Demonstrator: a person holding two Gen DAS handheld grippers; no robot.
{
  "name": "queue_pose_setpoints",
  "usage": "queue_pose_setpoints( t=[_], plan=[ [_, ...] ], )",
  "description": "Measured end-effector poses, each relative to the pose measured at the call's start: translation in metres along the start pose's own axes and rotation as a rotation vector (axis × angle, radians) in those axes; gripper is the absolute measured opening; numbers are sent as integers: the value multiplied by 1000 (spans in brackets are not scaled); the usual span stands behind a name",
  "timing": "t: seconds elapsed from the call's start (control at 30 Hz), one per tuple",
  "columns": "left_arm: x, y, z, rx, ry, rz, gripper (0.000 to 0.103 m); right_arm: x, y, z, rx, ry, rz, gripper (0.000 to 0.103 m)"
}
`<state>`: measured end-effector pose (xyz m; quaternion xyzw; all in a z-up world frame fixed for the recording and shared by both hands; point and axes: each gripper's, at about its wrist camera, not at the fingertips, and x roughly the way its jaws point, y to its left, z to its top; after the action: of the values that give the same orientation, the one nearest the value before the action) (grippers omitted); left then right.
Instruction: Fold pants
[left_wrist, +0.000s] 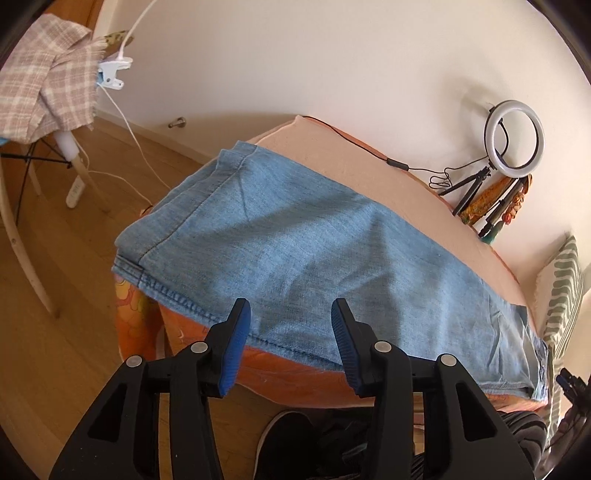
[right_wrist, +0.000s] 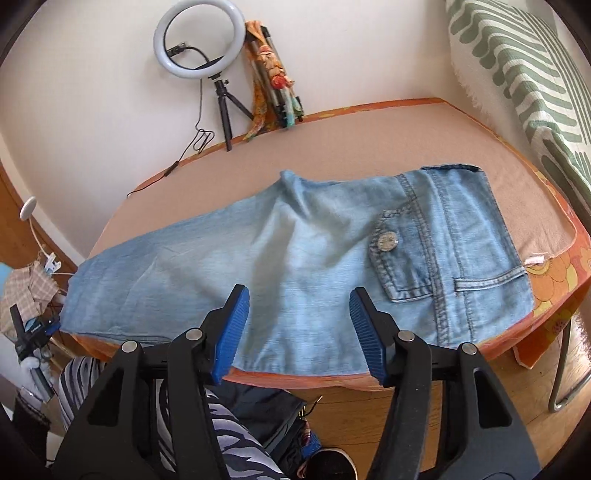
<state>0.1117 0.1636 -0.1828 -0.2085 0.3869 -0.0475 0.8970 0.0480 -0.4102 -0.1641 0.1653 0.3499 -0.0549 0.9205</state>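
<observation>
Light blue denim pants (left_wrist: 295, 243) lie flat on a table, folded lengthwise leg on leg. In the left wrist view the hem end (left_wrist: 147, 258) lies at the left table edge. In the right wrist view the pants (right_wrist: 295, 258) show the waist and a buttoned back pocket (right_wrist: 402, 254) on the right. My left gripper (left_wrist: 290, 345) is open and empty, just above the near edge of the leg. My right gripper (right_wrist: 299, 334) is open and empty, over the near edge at the thigh.
The table has a peach cover (right_wrist: 332, 140) over an orange flowered cloth (left_wrist: 129, 314). A ring light on a tripod (right_wrist: 201, 40) and a bundle (right_wrist: 273, 77) stand at the wall. A green striped cushion (right_wrist: 517, 74) is right; a chair with plaid cloth (left_wrist: 44, 85) left.
</observation>
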Motion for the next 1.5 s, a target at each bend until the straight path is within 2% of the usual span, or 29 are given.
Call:
queue_pose_setpoints(
  t=[0.1,0.17,0.23,0.47,0.6,0.77,0.97,1.0,1.07,1.17,1.2,1.23,1.3,1.37,1.5],
  plan=[
    [-10,20,-2,-82,-9,0,50,20,40,2,-100,31,49,58],
    [-17,34,-3,-128,-19,-1,56,37,61,2,-152,58,74,57],
    [-21,49,-5,-182,-27,-5,58,55,79,0,-201,88,88,54],
    [-7,100,-3,-428,-49,-69,58,96,102,-15,-280,218,85,53],
    [1,103,3,-450,-59,-54,58,97,101,-21,-292,236,70,53],
    [-10,101,5,-430,-135,-37,57,95,96,-18,-271,237,59,53],
    [-2,103,15,-438,-106,-33,56,96,103,-17,-299,238,53,53],
    [-1,103,17,-436,-105,-29,55,96,104,-16,-301,234,52,53],
    [1,99,20,-415,-108,-26,45,96,106,-17,-301,233,55,53],
    [9,98,23,-408,-81,11,42,98,107,-16,-305,235,55,53],
    [11,99,23,-419,-79,8,37,97,107,-16,-308,234,54,53],
    [12,101,23,-422,-78,10,25,97,107,-17,-309,233,53,53],
    [13,101,22,-408,-96,24,9,96,106,-16,-309,231,52,53],
    [10,97,21,-392,-125,19,6,96,104,-16,-305,232,50,53],
    [-6,88,17,-367,-207,44,5,99,101,-16,-291,245,46,53]
  ],
)
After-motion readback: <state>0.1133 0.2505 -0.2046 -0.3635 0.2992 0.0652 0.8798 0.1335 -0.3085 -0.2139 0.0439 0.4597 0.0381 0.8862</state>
